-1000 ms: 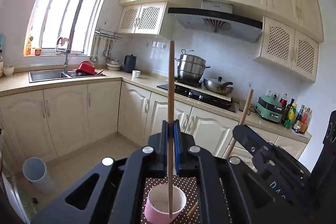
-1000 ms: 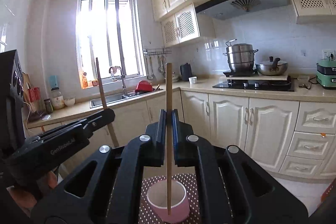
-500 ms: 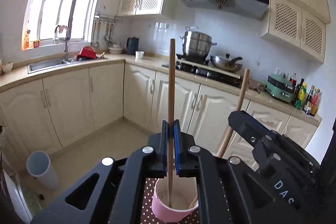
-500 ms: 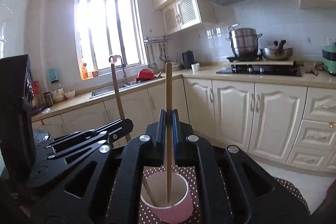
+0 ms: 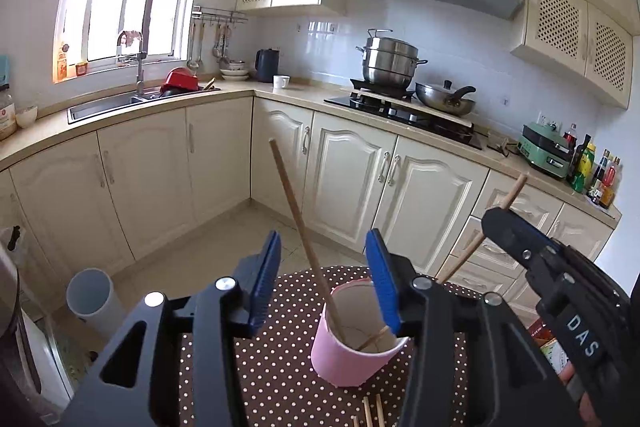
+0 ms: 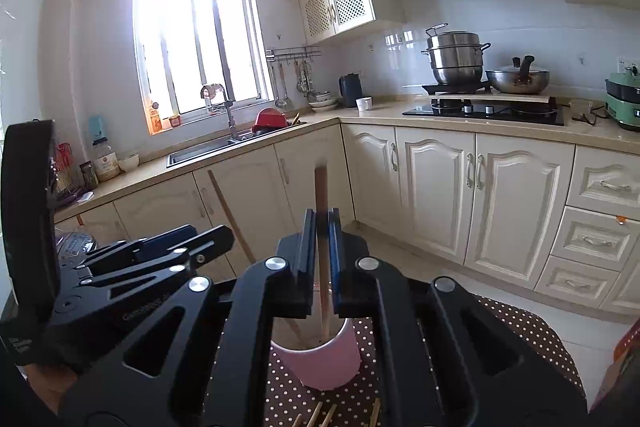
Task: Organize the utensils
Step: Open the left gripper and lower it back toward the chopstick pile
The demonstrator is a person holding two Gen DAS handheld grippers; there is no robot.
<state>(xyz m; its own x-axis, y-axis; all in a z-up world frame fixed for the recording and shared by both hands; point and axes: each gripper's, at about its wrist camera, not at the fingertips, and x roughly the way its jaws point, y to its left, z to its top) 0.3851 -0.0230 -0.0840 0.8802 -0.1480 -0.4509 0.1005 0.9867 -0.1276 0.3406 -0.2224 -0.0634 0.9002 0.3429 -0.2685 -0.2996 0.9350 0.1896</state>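
Observation:
A pink cup [image 5: 352, 359] stands on the brown dotted tablecloth [image 5: 280, 379]. My left gripper [image 5: 322, 239] hovers just above its rim. Its jaws are opening, and the blue pads [image 5: 266, 279] stand apart from the wooden chopstick [image 5: 298, 219] between them. That chopstick leans left, free, with its lower end in the cup. My right gripper [image 6: 322, 217] is shut on a second chopstick [image 6: 321, 187], held upright with its lower end inside the cup [image 6: 324, 363]. Each gripper appears at the edge of the other's view, the right gripper [image 5: 560, 287] and the left gripper [image 6: 140, 267].
Several loose chopsticks [image 5: 372, 411] lie on the cloth in front of the cup. A grey bin [image 5: 90, 297] stands on the floor at the left. Cream cabinets [image 6: 512, 203] run beyond the table. A jar [image 5: 550, 347] sits at the right edge.
Both grippers sank toward the cup. The left jaws opened and let go of their chopstick, which tipped left inside the cup. The right chopstick's end went down into the cup.

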